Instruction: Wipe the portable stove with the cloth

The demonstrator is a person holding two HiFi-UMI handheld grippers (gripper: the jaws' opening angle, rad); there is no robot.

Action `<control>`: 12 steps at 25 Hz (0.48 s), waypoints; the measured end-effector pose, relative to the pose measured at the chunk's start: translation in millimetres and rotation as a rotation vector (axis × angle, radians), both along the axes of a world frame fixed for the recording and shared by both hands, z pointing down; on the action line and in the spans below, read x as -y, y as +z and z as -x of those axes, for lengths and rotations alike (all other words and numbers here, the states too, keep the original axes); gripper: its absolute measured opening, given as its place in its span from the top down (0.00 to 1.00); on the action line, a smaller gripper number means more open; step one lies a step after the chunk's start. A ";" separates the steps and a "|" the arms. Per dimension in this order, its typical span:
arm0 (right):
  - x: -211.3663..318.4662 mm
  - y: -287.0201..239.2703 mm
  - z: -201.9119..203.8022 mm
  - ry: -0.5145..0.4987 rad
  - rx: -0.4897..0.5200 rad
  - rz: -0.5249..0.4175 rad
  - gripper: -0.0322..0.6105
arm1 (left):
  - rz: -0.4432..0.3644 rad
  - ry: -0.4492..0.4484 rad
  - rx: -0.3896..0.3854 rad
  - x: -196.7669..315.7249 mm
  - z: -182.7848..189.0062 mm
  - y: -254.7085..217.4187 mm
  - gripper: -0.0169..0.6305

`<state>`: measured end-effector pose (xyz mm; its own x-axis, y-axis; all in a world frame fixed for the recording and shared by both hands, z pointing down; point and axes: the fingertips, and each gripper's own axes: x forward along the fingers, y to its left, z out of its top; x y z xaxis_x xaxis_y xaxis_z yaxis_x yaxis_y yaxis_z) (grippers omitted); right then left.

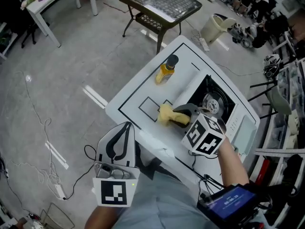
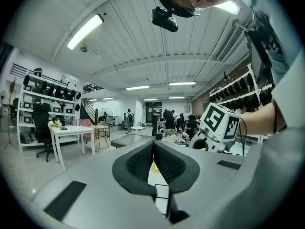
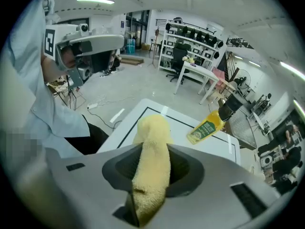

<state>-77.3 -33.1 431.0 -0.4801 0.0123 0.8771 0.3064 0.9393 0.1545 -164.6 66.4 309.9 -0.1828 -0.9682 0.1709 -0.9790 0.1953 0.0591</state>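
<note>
yellow terry cloth (image 1: 167, 115): soft, light and floppy. your right gripper (image 1: 185, 113) pinches it mid-fold over the white desk (image 1: 138, 97), at 9 o'clock of the portable stove (image 1: 215, 103). the stove looks like rigid metal with a black burner well. the cloth's loose end will likely drag, so hold it shorter. left gripper (image 1: 119, 140) closed, empty.

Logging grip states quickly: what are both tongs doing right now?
Left tongs: closed, empty.
Right tongs: closed on the fluffy yellow terry cloth.
</note>
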 end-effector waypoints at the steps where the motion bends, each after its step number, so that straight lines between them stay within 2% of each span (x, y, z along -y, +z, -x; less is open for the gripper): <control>1: -3.4 -10.1 -3.7 0.001 0.026 0.017 0.75 | -0.017 -0.004 -0.001 -1.9 -3.7 -7.3 0.95; 5: -15.8 -80.0 -27.7 0.055 0.206 0.097 0.75 | -0.096 0.004 0.064 -6.1 -32.9 -55.2 0.95; 9: -33.6 -160.2 -80.1 0.093 0.381 0.172 0.75 | -0.160 0.026 0.128 -13.0 -89.6 -113.8 0.95; 12: -30.5 -218.8 -112.1 0.157 0.551 0.184 0.75 | -0.214 0.067 0.179 -7.3 -119.6 -152.4 0.95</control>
<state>34.8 -2.6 212.2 -0.8717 0.0320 0.4889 0.0824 0.9932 0.0819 -45.0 73.8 157.5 -0.1260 -0.9897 -0.0682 -0.9878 0.1315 -0.0831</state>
